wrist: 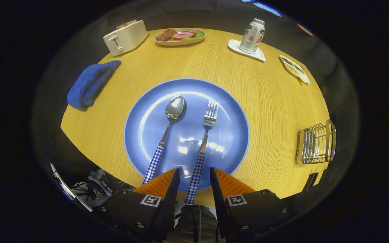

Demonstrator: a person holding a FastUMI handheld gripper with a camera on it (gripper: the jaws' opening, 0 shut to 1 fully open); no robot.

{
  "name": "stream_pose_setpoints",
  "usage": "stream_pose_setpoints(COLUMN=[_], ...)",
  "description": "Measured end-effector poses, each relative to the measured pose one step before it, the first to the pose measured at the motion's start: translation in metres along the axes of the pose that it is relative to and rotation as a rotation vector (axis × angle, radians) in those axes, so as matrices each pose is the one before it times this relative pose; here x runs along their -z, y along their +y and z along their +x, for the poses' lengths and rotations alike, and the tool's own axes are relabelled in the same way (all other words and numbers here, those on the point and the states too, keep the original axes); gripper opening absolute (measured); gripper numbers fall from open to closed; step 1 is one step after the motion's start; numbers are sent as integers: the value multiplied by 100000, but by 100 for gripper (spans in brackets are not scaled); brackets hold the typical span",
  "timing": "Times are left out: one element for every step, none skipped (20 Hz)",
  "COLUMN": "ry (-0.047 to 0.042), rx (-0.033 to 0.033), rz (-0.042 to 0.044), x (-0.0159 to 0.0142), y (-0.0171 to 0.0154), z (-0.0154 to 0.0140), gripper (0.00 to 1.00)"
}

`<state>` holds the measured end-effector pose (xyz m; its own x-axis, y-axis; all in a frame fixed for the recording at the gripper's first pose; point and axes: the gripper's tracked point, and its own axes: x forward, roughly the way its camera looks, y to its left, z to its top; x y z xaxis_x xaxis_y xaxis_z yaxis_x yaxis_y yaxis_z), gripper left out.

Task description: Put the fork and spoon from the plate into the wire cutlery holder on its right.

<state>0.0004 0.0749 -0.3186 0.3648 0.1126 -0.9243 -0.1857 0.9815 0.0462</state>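
Gripper view looks down on a round-ish wooden table (248, 101) with a blue plate (228, 135) sitting near its front edge. The spoon (169, 131) and fork (204, 141) lie side by side on the plate, both with blue-and-white checked handles pointing back toward the gripper (194, 177), bowl and tines pointing toward the far edge. The spoon's on the left, the fork's on the right.

The gripper's fingers are spread apart, and the fork's handle runs straight down the gap between them, past the plate's rim and over the table's front edge. Can't see either finger actually touching it, there's a sliver of space on both sides.

The wire cutlery holder (316, 142) stands at the table's right edge, well apart from the plate.

Along the far edge: a cream toaster (125, 37) at the far-left corner, a dish of food (180, 36) in the middle, then a can (252, 36) standing on a white coaster (247, 50). The can has green and red print on it but it's too small and warped to read. Further right there's a small divided snack tray (295, 69). A folded blue cloth (91, 84) lies at the left edge.
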Motion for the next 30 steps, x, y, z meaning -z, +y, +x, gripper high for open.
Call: stream_pose_setpoints(ry=[493, 1981, 3231, 3482, 1925, 1499, 1226, 537, 1387, 1356, 1064, 1906, 1697, 732, 318, 665, 1432, 996, 1190, -6, 137, 489, 705, 1378, 903, 1685, 2352, 1359, 2063, 2063], rx=[526, 4803, 552, -2777, -1953, 1620, -24, -519, -760, -2761, -3844, -5217, -3826, -1171, -1196, -1352, -2078, -2324, -1210, -449, 574, 733, 203, -309, 289, 1092, 1438, 1879, 1562, 1359], rz=[-62, 690, 820, 1788, 1103, 406, -1981, -1373, -1426, -829, 187, -270, -999, -1835, -2535, -1457, -910, -105, -1023, -617, -802, -379, -28, -301, -510, -1030, -1875, -534, -861, 232], x=[-175, -264, 356, 131, -80, 147, -343, -135, 279, 142, 261, 292, 317, 129, 98, 197, 441, 327, 330, 240, 524, 503, 599, 832, 838, 930, 1326, 1033, 1156, 1228], y=[90, -778, -278, 407, 156, -230, -235, -255, -279, -103, 12, 173, -32, -441, -509, -353, -122, -228, -247, -586, -713, -869, -664, -922, -878, -1219, -1293, -1397, -1176, -1441], z=[455, -182, 163, 480, 567, -6, -459, -231, -218, -498, -646, -822, -860, -815, -937, -894, -916, -1148, -929, -1115, -949, -991, -726, -1053, -897, -1041, -984, -911, -634, -768], gripper=[56, 56, 14, 20, 22, 21, 2, 2, 2, 2, 2, 2, 2, 2, 2, 2, 2, 2, 2, 2, 2, 2, 2, 2, 2, 2, 2, 2, 2, 2])
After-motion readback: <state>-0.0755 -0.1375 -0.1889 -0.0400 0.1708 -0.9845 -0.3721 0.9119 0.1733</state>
